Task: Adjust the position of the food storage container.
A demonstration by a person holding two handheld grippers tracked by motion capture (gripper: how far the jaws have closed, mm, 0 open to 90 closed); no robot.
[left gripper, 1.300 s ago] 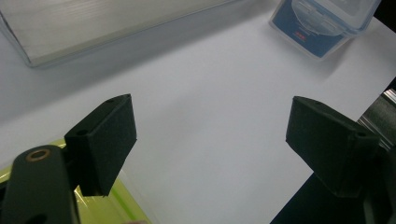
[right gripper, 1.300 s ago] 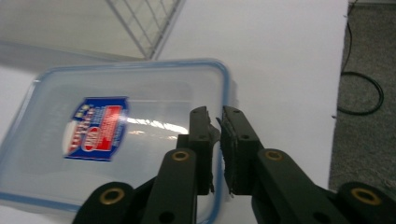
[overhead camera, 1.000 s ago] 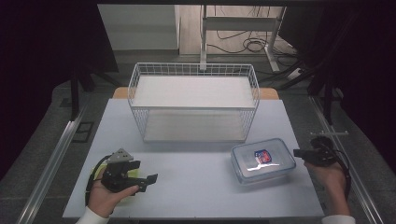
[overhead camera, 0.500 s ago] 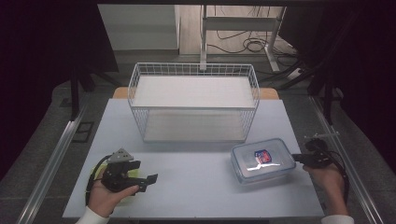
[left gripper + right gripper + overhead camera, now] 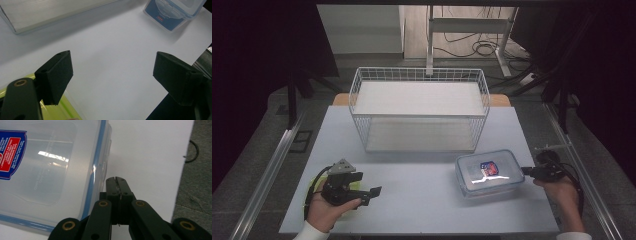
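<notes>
From my feed the table [image 5: 422, 210] was the biggest thing in shot, a pale sheet running out to both of my hands. On its far half sat the white wire basket [image 5: 419, 80], upright and long side toward me, and through the mesh I could make out nothing in it but its pale floor. Nearer and to my right lay the clear plastic box [image 5: 490, 172], lid on, blue seal running around the rim, a red and blue label [image 5: 488, 167] stuck on top; light glared off the lid and I could see nothing inside through the clear plastic. That box sat well apart from the basket's near right corner, close to the table's right edge. Then the tongs: my right gripper [image 5: 117, 180] was clenched, jaws pressed flat together with nothing between them, its tip lying just beside the box's right rim, and I could not tell whether it touched the plastic. My left gripper [image 5: 112, 72] was released, jaws standing wide over bare table near the front left, well apart from the box, with a yellow-green part showing under its left jaw. Smallest of all, that label's print was too small for me to read.
</notes>
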